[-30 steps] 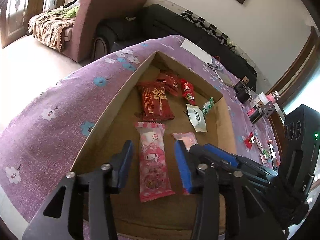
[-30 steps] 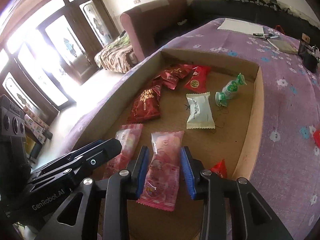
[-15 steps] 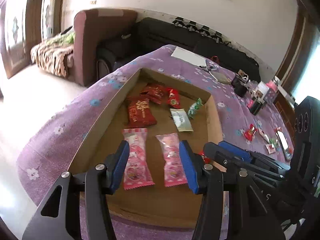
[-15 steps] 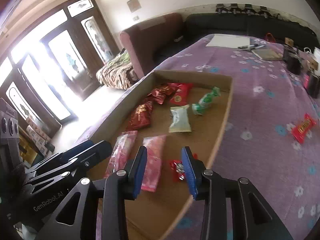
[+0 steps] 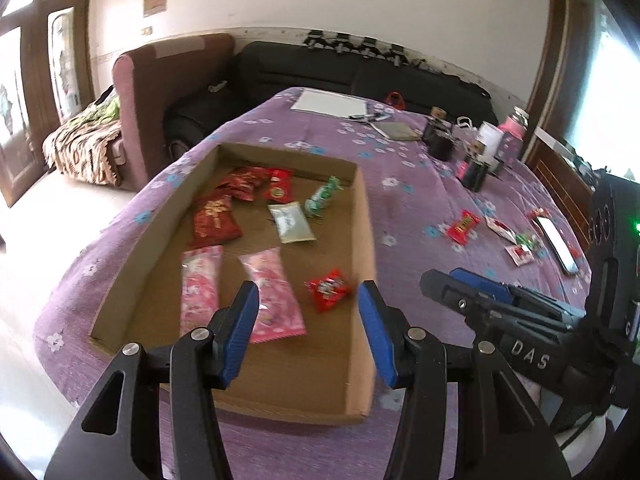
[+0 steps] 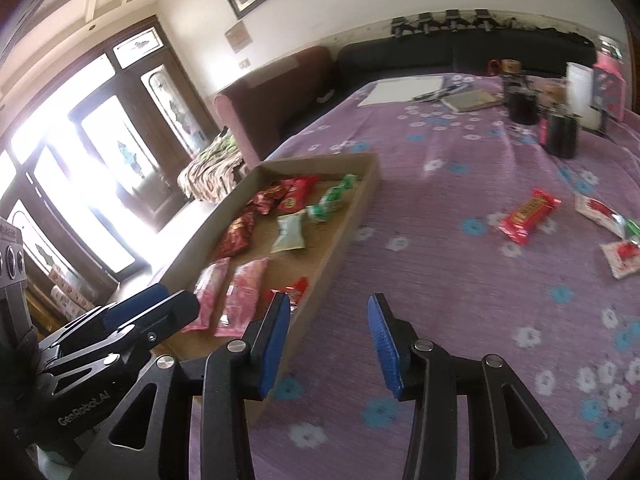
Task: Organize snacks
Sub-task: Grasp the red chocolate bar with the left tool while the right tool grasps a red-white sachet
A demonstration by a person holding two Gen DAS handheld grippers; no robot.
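Above the near end of the cardboard box [image 5: 362,240], the left gripper [image 5: 308,332] hangs partly open and empty. The right gripper [image 6: 330,340] is opening, empty too, over the purple flowered surface [image 6: 460,280] just beside the box. Only its view shows the bright glass doors [image 6: 80,168]. Two pink snack packs [image 5: 276,292] lie inside the box; a red candy bar [image 6: 528,216] lies well apart on the cloth.
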